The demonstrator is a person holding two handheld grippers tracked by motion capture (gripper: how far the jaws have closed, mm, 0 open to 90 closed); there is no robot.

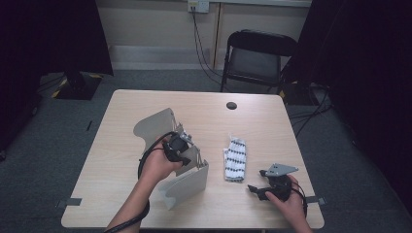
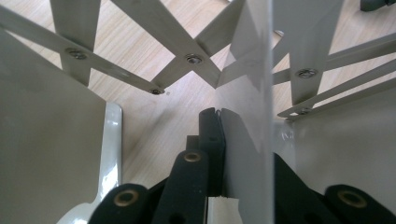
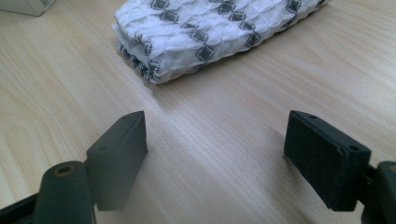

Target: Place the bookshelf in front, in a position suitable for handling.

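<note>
Grey metal sits between the jaws of the left hand-held gripper [image 1: 183,154]: they are pinched tight on a thin upright panel of the folding rack [image 1: 160,127], which stands left of centre on the tabletop [image 1: 252,121]. Its crossed slats [image 2: 193,59] spread beyond the jaws in the left gripper view. The left forearm rises from the bottom edge, hand curled over the gripper. At lower right, the right hand-held gripper [image 1: 256,190] rests low, jaws wide and empty, pointing towards the folded patterned cloth [image 1: 235,158] nearby.
</note>
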